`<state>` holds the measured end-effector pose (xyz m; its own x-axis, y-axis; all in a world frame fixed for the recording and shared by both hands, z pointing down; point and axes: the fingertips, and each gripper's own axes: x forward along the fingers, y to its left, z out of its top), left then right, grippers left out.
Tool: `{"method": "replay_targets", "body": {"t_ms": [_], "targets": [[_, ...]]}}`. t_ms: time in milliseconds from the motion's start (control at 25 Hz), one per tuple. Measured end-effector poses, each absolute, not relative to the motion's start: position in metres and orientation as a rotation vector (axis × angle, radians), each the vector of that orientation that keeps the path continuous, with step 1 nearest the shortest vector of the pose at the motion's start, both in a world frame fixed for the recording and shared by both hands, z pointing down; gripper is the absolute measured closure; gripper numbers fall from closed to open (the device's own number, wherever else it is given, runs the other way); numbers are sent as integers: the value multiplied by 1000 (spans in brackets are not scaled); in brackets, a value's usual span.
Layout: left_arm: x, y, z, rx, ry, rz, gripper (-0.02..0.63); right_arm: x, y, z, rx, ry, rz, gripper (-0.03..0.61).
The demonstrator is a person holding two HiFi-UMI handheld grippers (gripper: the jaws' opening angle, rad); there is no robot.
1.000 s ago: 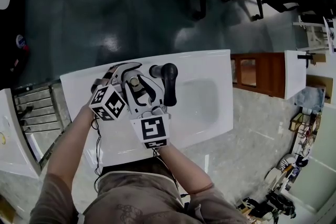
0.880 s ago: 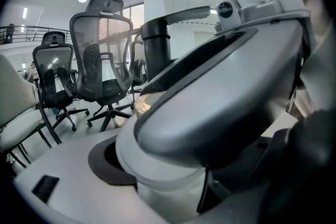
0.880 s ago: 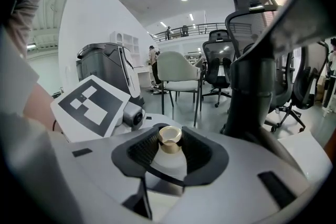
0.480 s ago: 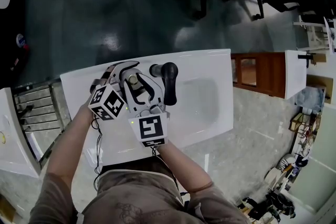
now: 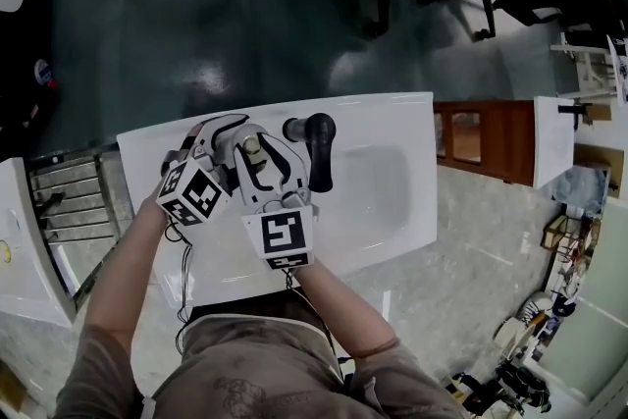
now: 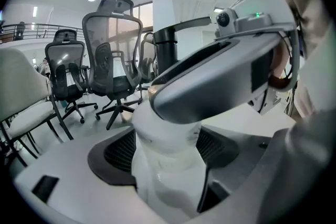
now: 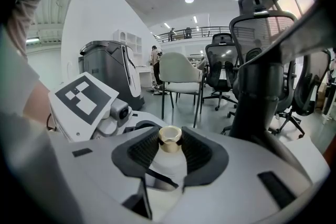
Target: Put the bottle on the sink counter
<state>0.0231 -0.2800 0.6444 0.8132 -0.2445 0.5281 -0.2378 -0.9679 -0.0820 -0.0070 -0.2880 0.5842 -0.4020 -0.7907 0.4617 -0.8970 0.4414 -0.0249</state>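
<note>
Left gripper view: clenched round the body of the white bottle (image 6: 165,181) with the left gripper (image 6: 168,152), grasped at its tan-capped neck by the right gripper (image 7: 169,157) fingers, held upright over the table (image 5: 407,118) beneath them, likely steadying for set-down.

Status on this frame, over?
Left gripper clamps bottle body, right gripper its neck. Bottle over sink counter, contact unclear. Close beside: black faucet.
</note>
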Motion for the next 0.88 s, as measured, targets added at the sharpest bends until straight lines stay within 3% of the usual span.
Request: {"method": "replay_targets", "body": {"t_ms": [880], "targets": [[-42,-250,576,-3094,742,-786,284,2,-244,527,1452,-2342,425,430]]}}
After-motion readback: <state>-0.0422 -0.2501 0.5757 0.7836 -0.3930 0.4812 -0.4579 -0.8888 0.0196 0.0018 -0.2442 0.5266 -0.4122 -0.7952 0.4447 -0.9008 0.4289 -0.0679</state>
